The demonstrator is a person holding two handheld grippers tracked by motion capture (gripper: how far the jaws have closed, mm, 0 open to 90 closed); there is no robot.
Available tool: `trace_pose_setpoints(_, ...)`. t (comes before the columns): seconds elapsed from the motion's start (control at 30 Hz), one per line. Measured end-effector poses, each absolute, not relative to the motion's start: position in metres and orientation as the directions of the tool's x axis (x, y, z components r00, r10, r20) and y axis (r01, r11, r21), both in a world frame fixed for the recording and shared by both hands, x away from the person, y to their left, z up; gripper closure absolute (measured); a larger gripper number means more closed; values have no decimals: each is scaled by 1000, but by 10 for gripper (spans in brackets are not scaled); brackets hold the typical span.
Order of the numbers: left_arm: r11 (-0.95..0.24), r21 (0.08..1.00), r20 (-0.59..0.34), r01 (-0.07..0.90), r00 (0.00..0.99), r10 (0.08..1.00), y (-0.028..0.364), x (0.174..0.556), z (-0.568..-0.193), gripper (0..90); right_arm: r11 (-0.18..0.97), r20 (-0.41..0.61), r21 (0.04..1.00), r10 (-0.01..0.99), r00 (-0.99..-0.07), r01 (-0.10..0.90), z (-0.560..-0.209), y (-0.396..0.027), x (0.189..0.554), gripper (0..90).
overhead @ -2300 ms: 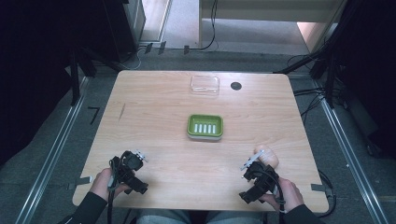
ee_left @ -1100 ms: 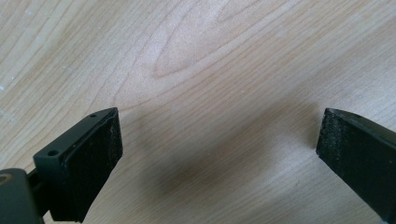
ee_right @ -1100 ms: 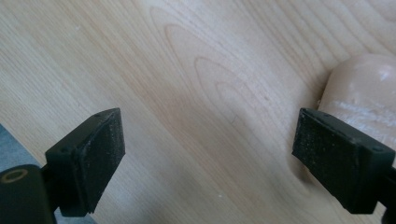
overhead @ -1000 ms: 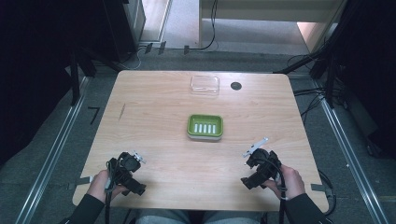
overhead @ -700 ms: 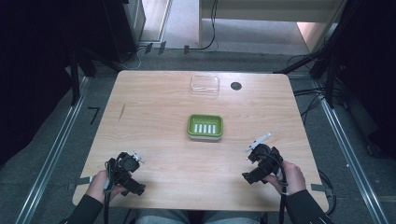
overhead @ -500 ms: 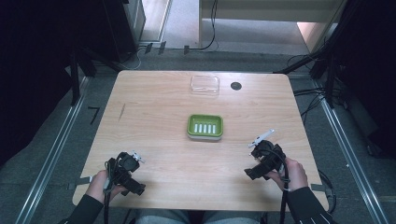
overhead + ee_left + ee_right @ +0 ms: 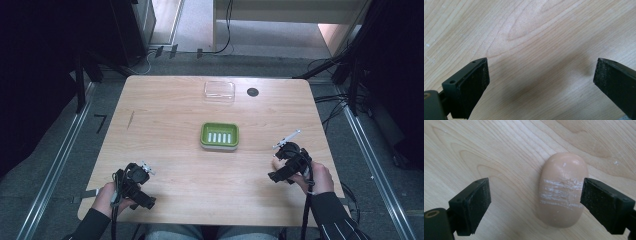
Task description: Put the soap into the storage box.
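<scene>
Right gripper view: right gripper [image 7: 535, 202] jaws wide apart, soap bar [image 7: 562, 190] between them, off-centre, right pad at bar edge, no squeeze yet. Bar flat on table [image 7: 170, 110], near-right of green soap dish [image 7: 219, 135], well apart from it. Left gripper [image 7: 541, 80] jaws wide, empty, near-left of dish. Risk: closing off-centre pushes rounded, slick bar sideways; bar may skid or rotate out of pads.

Tabletop [image 7: 165, 115]: pale wood grain, matt. Soap bar [image 7: 562, 190]: smooth, waxy, white scuff lines across top. Green dish [image 7: 219, 136]: glossy plastic. Lid [image 7: 219, 91] near far edge: clear plastic.
</scene>
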State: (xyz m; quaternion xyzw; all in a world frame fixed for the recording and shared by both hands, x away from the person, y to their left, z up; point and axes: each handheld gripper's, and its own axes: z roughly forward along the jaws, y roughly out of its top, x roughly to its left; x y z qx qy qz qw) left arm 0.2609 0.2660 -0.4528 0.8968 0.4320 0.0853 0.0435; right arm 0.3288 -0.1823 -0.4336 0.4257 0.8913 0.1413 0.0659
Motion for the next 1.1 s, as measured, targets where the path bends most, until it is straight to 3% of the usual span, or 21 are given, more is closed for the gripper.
trace_pose_setpoints(0.87,-625,153,115,765,614,780,266,261,-453,8,575,10,208,807,-590,791,-452,-201,361,130)
trace_pose_setpoints(1.1,-624,154,115,766,614,781,266,261,-452,8,585,49,172,799,-600,793,-458,-198,367,78)
